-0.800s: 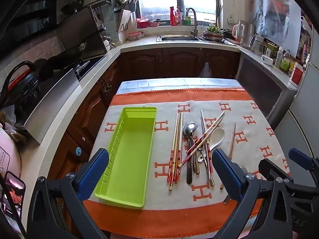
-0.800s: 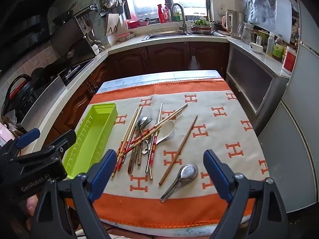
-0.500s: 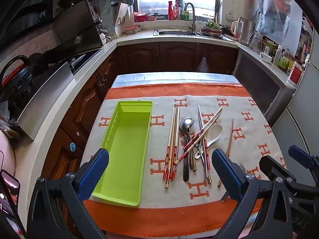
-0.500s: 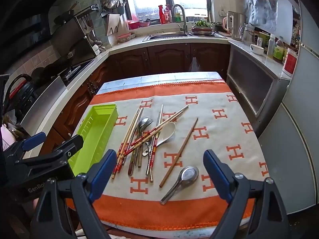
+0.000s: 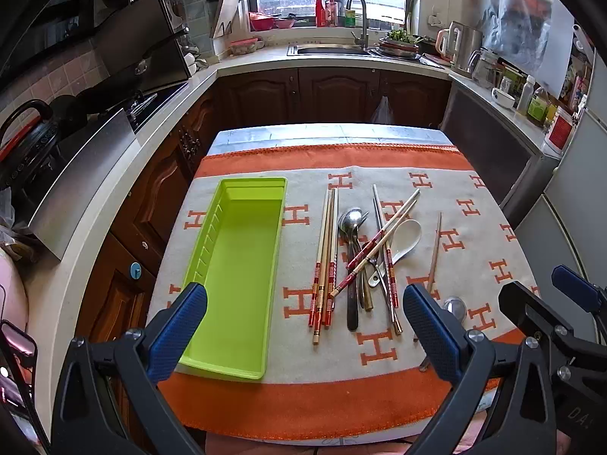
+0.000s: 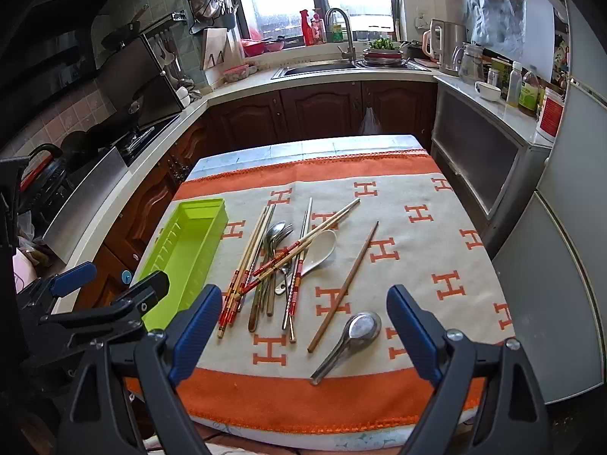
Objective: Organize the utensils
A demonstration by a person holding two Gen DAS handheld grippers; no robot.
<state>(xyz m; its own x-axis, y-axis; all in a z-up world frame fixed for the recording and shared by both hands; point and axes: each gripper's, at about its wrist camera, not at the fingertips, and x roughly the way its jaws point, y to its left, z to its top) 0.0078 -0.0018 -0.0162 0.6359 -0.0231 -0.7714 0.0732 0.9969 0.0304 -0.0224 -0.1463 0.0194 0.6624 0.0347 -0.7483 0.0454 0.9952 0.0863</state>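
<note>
An empty lime-green tray point(image 5: 235, 261) point(image 6: 186, 250) lies on the left of the table. Beside it is a loose pile of chopsticks point(image 5: 326, 261) point(image 6: 246, 261), metal spoons point(image 5: 351, 223) point(image 6: 275, 233) and a white ceramic spoon point(image 5: 406, 237) point(image 6: 322, 246). A single wooden chopstick point(image 5: 434, 254) point(image 6: 345, 284) and a metal spoon point(image 6: 356, 331) point(image 5: 453, 307) lie apart to the right. My left gripper point(image 5: 305, 335) is open and empty above the near edge. My right gripper point(image 6: 303, 331) is open and empty, above the lone metal spoon's side.
The table carries an orange and beige cloth point(image 5: 379, 409) point(image 6: 417, 235). Kitchen counters, a stove point(image 5: 125, 102) and a sink point(image 5: 330, 50) surround it. A fridge point(image 6: 569, 265) stands to the right. Each gripper shows in the other's view, left point(image 6: 95, 303) and right point(image 5: 561, 314).
Both grippers have risen and drawn back a little, so the table looks smaller and farther. Nothing on the table has moved.
</note>
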